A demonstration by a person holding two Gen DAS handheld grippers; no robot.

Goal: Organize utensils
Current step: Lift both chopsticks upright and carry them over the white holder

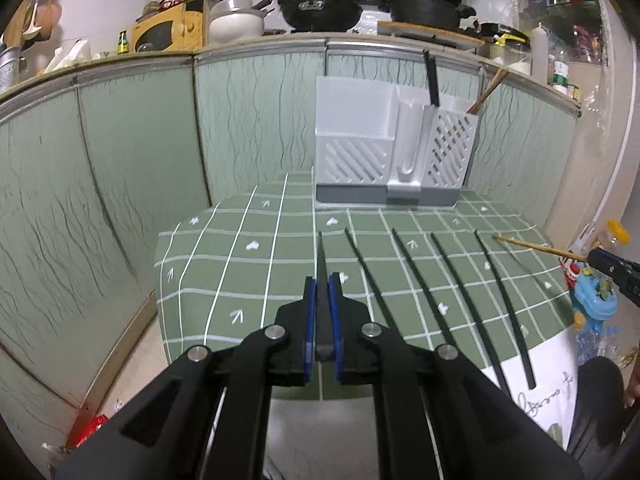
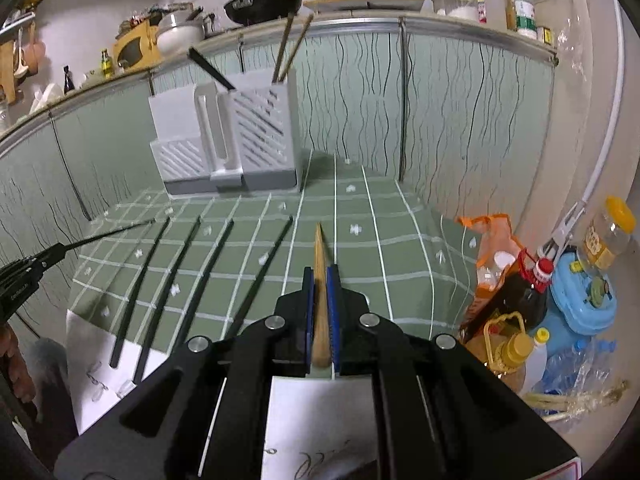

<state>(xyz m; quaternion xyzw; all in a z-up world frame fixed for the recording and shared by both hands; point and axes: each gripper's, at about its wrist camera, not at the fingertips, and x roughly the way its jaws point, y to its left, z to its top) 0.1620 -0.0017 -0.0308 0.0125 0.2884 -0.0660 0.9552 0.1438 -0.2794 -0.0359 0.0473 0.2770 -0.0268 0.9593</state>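
Chopsticks are the items to be sorted. Four black chopsticks (image 1: 448, 280) lie side by side on the green checked cloth (image 1: 240, 264), tips toward the white holder (image 1: 394, 152) at the far edge, so each can be taken by its near end without disturbing its neighbour. The holder stands upright against the cabinet doors. A black stick and two bamboo sticks (image 2: 290, 46) already stand in its slotted right compartment, which I judge to be the destination.

My left gripper (image 1: 323, 280) is clamped fully narrow on one black chopstick (image 1: 321, 256), held near its thick end so the tip projects forward toward the holder.

My right gripper (image 2: 321, 276) is likewise clamped narrow on one bamboo chopstick (image 2: 319, 248), same orientation.

Both held sticks appear clear of the cloth.
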